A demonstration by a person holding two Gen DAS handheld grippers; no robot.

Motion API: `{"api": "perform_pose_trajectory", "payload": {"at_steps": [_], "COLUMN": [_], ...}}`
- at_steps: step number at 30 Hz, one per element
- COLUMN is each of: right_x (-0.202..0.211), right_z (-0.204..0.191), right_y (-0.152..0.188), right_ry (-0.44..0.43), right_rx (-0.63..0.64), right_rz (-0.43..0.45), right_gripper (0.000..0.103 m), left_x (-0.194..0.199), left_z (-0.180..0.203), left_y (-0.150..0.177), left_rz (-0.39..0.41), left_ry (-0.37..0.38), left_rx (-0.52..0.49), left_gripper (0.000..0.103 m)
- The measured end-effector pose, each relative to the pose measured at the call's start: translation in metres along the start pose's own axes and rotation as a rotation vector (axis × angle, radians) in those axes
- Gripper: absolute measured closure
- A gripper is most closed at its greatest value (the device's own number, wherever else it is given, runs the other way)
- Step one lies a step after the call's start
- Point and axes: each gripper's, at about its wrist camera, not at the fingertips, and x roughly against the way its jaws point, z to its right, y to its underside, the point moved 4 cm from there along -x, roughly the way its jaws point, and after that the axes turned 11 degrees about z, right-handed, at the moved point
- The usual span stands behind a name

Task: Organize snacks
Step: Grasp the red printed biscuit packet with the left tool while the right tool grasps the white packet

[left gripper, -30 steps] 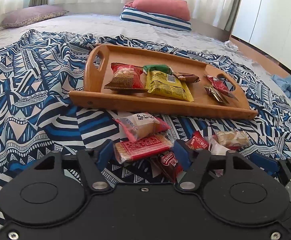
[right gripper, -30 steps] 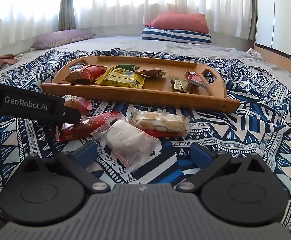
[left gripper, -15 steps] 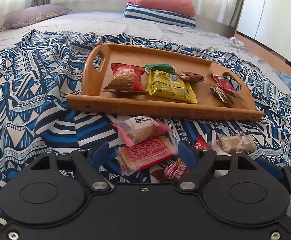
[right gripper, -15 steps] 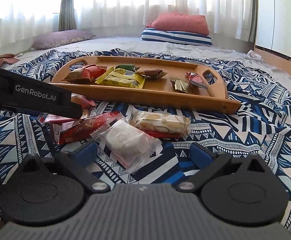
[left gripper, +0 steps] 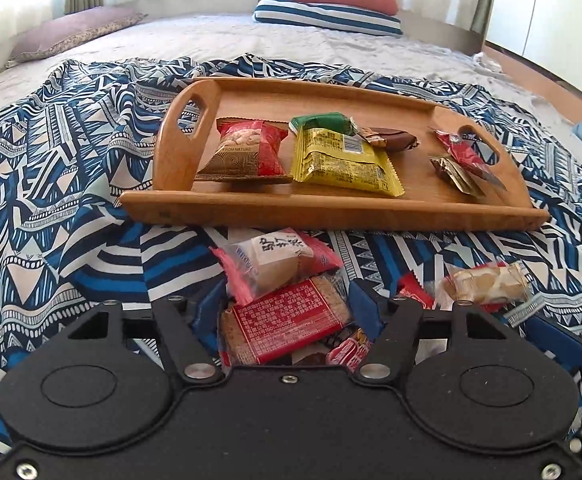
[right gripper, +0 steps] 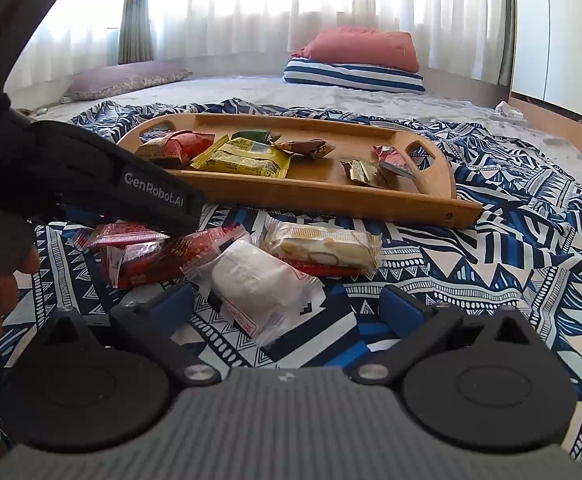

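Item: red cracker packet [left gripper: 285, 326], loose on the patterned blanket [left gripper: 51, 208], just in front of the wooden tray [left gripper: 331, 210]; lay between the blue pads of the left gripper [left gripper: 287, 314], partly under a pink-edged pastry packet [left gripper: 275, 262].

Step in hand, as judged: pick-up of one loose snack for the tray, which already held a peanut bag [left gripper: 247, 152], a yellow packet [left gripper: 343, 160] and smaller sweets.

Left gripper: jaws had just been closing, at middling width; pads flanked the packet; whether they pressed it could not be told.

Right gripper [right gripper: 287, 306]: jaws wide, holding nothing; a white packet [right gripper: 259, 284] lay ahead, between its fingers.

Orientation: packet flat, printed face up; long axis across the jaws, tilted slightly up to the right in the left wrist view, so its short ends faced the pads.

Next move, as judged: finish closing on the ends without catching the pastry packet; lift clear of the tray's near wall; set down on bare wood.
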Motion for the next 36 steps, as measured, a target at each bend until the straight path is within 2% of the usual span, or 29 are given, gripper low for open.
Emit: {"api": "perform_pose_trajectory", "payload": {"at_steps": [6,14,17,20,22,24,31,36], "right_x": [0.006,0.008,0.006,0.003,0.002,0.002,0.01,0.018], "right_z": [0.003,-0.002,-0.008,-0.012,-0.014,-0.016,-0.015,-0.009], "right_y": [-0.003,-0.009,-0.013,-0.014,-0.014,-0.014,-0.021,-0.031], "right_ry": [0.006,-0.022,-0.03,-0.028,-0.032,-0.032,-0.034,-0.026], "right_rx": [-0.029,-0.007,0.023,0.03,0.03,0.039,0.032,0.013], "right_rz": [0.015,0.023,0.017,0.003,-0.003,-0.003,0.002,0.025], "right_gripper": [0.0,0.012,0.019,0.033,0.048,0.053,0.061,0.063], "left_x": [0.019,0.039,0.044,0.048,0.05,0.052,0.058,0.061], "left_z": [-0.017,-0.029,-0.03,-0.031,-0.032,-0.033,-0.034,-0.031], "left_y": [0.002,0.004,0.004,0.003,0.002,0.001,-0.012,-0.023], "left_rz": [-0.003,0.014,0.024,0.029,0.033,0.037,0.06,0.082], "left_ry": [0.014,0.02,0.022,0.025,0.026,0.026,0.046,0.061], "left_rx": [0.028,0.032,0.028,0.026,0.023,0.022,0.031,0.027], "left_gripper": [0.038,0.038,0.038,0.038,0.038,0.038,0.038,0.038]}}
